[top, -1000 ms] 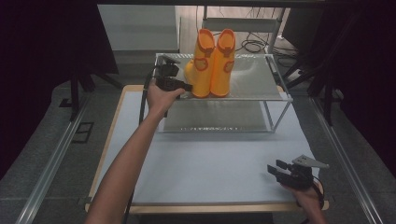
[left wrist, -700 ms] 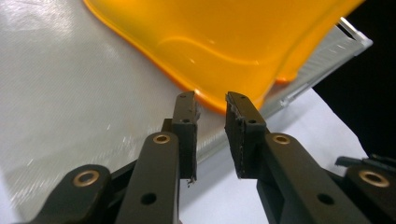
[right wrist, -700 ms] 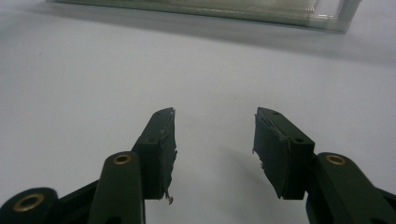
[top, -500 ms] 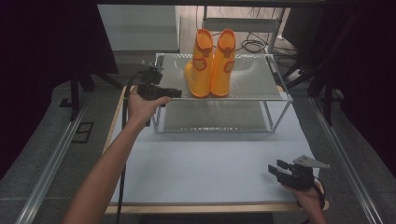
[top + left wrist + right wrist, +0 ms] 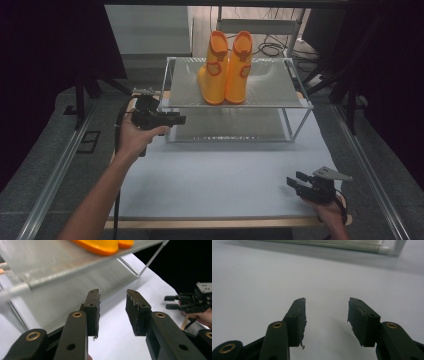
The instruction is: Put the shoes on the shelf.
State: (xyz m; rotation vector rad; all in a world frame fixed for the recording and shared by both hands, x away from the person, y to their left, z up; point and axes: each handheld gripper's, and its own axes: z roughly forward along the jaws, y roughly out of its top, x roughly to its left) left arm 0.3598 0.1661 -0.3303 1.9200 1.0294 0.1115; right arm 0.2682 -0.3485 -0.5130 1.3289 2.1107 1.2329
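Jaws of the left gripper [image 5: 175, 119] have just been opening and stand apart with nothing between them, by the rack's [image 5: 172, 85] left end. Both orange boots [image 5: 225, 67] stand upright, touching, on its top shelf. Right gripper [image 5: 296, 181] rests near-right on the desk [image 5: 210, 175], jaws parted, empty.

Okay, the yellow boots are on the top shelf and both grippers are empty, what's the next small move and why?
Probably draw the left gripper back toward the table's near edge: its jaws have just been opening with nothing between them, and the boots stand upright, paired, on the rack, so placing looks done.
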